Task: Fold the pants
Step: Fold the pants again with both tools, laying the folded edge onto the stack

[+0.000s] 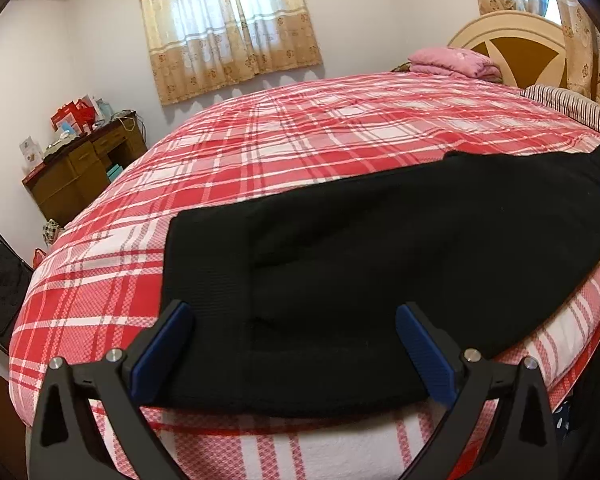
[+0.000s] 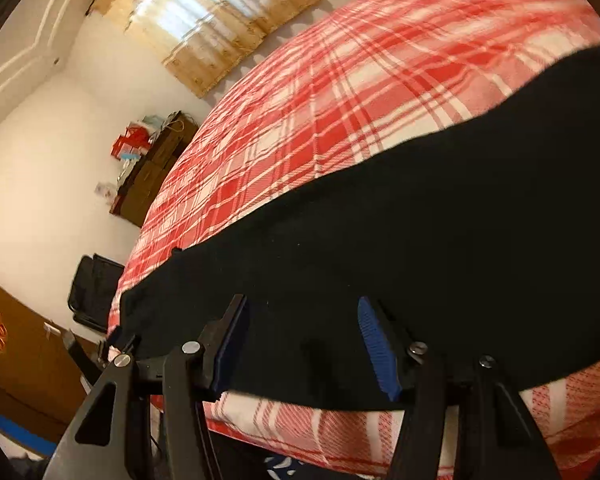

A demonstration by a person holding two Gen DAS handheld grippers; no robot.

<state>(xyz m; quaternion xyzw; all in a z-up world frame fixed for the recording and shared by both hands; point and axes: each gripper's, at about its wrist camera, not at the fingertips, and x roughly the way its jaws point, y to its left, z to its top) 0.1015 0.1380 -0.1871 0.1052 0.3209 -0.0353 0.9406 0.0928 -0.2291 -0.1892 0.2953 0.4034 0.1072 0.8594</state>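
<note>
Nearest in the left wrist view, the left gripper (image 1: 294,346) stands wide open above the near edge of the bed, its blue pads (image 1: 426,354) on either side of one end of the black pants (image 1: 380,248) without pressing on the cloth; it has hold of nothing. In the right wrist view the right gripper (image 2: 300,344) is also spread apart, partly open, with the dark cloth lying under and between its fingers but not pinched. The pants (image 2: 400,248) lie flat as a long band along the near side of the bed, on the red and white checked cover (image 1: 260,152), and reach toward the right edge of the left view. Farther off, a folded pink blanket (image 1: 454,62) rests by the headboard (image 1: 516,46). Beyond the bed stands a brown desk (image 1: 80,168) with red boxes against the wall, and a curtained window (image 1: 228,24) above.
</note>
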